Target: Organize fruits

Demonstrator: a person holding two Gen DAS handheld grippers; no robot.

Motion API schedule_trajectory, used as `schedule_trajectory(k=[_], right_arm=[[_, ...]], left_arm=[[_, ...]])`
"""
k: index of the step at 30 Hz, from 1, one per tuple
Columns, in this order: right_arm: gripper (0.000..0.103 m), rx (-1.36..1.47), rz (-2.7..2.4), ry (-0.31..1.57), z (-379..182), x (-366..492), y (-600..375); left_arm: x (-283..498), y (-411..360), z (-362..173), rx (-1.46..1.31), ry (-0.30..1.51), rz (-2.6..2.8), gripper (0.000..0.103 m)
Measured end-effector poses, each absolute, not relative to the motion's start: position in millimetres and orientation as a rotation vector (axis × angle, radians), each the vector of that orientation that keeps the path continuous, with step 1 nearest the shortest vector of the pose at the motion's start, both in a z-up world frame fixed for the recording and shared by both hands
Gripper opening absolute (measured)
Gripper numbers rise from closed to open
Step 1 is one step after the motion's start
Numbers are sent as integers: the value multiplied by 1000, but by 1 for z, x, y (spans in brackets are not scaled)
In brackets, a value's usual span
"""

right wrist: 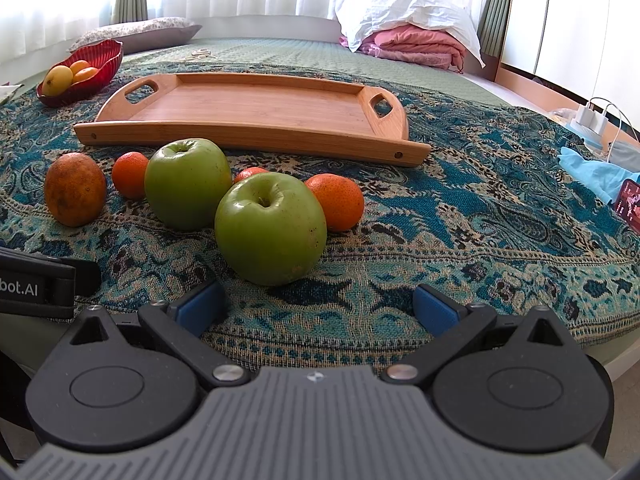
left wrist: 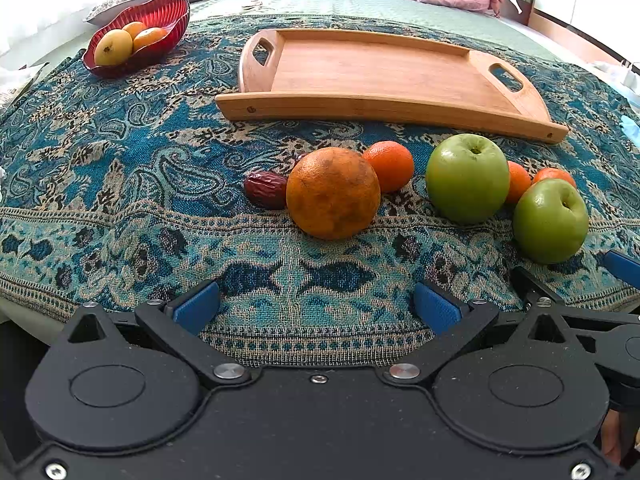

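2 grippers, L (left wrist: 316, 306) & R (right wrist: 316, 306), gape wide near apples (right wrist: 270, 228).

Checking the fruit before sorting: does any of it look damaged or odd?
The big orange beside the date has dark brownish blotches over its skin, unlike the clean small oranges. The nearer green apple shows a small brown mark low down. Nothing is spilled.

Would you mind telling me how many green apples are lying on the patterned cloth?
2. One green apple lies nearest the right hand-held gripper; the other green apple sits just behind it to its left, nearer the wooden tray. None seems hidden.
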State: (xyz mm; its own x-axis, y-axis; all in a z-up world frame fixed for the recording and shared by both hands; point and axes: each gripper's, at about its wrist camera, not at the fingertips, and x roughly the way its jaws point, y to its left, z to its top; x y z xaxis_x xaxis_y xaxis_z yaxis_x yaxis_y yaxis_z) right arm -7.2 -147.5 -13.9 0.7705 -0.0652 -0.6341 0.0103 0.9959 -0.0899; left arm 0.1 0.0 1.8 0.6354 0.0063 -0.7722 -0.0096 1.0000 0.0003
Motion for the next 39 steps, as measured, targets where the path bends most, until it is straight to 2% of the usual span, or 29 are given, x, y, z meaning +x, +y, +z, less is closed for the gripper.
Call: schedule_trajectory(k=[39], right_arm=[[103, -84, -42, 683, -14, -8, -147]], left_arm=[[-2, -1, 4, 2, 868, 7, 103]])
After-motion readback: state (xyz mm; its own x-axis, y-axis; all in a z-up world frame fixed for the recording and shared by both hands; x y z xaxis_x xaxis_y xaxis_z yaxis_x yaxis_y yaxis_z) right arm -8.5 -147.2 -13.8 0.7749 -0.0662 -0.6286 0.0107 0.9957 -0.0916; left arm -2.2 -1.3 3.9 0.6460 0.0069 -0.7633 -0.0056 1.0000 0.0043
